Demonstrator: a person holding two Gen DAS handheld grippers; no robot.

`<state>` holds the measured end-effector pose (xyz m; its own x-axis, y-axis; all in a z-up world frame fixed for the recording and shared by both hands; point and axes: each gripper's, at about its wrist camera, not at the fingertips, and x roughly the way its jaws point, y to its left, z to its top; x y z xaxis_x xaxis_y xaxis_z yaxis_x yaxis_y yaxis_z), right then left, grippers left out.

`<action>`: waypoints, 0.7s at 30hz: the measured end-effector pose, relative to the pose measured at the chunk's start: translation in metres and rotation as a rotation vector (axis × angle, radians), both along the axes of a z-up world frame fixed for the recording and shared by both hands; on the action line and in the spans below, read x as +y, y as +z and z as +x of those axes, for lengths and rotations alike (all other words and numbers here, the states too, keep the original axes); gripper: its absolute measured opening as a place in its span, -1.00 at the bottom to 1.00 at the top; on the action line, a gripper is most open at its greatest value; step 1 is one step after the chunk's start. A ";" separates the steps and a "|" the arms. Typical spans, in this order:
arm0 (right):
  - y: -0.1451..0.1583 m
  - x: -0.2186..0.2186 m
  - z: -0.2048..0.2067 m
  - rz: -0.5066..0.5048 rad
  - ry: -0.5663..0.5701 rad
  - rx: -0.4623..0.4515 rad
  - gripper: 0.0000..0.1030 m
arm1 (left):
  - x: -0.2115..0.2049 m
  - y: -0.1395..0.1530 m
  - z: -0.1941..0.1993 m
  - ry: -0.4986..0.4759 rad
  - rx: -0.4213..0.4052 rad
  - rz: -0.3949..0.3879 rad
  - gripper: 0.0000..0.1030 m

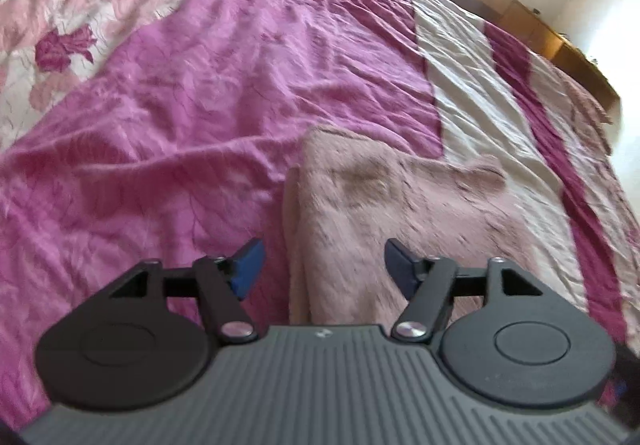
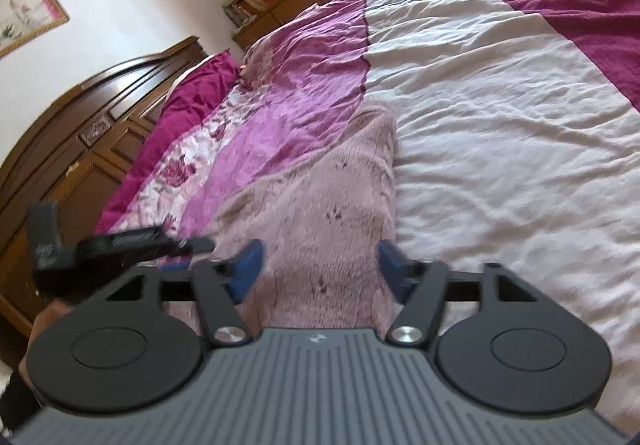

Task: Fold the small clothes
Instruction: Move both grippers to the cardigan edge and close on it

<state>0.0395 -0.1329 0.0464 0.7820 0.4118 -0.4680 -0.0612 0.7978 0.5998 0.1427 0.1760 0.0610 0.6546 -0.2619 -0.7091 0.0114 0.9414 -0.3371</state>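
One pink garment (image 1: 360, 205) is seen at lower centre on the bedspread (image 1: 160, 105). Two grippers, left (image 1: 323, 265) and right (image 2: 320, 265), are held apart, gripping nothing.

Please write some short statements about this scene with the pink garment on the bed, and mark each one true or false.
1. The garment lies on the bedcover. True.
2. The left tongs are clamped on the garment. False: the jaws stand apart and the pads do not press it.
3. The right tongs are open. True.
4. The garment is dark blue. False: it is dusty pink.
5. A wooden headboard shows in the right wrist view. True.
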 end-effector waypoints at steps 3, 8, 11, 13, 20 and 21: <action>0.001 -0.002 0.007 0.022 0.018 0.016 0.60 | 0.002 -0.002 -0.014 -0.009 0.017 -0.007 0.46; -0.006 0.006 0.020 -0.005 0.046 0.053 0.61 | 0.001 -0.017 -0.024 -0.007 0.055 -0.016 0.45; -0.014 0.009 0.027 -0.012 0.056 0.084 0.61 | 0.000 -0.023 -0.026 0.003 0.061 -0.040 0.46; -0.020 0.009 0.030 -0.007 0.061 0.102 0.61 | -0.001 -0.023 -0.025 0.003 0.060 -0.040 0.46; -0.034 0.007 0.044 0.030 0.084 0.148 0.62 | -0.004 -0.026 -0.023 -0.003 0.062 -0.031 0.50; -0.036 0.007 0.046 0.033 0.086 0.152 0.62 | -0.003 -0.027 -0.023 0.001 0.065 -0.036 0.51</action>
<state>0.0850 -0.1256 0.0106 0.6643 0.4911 -0.5635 -0.0350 0.7735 0.6328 0.1197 0.1732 0.0338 0.6080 -0.2873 -0.7402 -0.0123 0.9287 -0.3706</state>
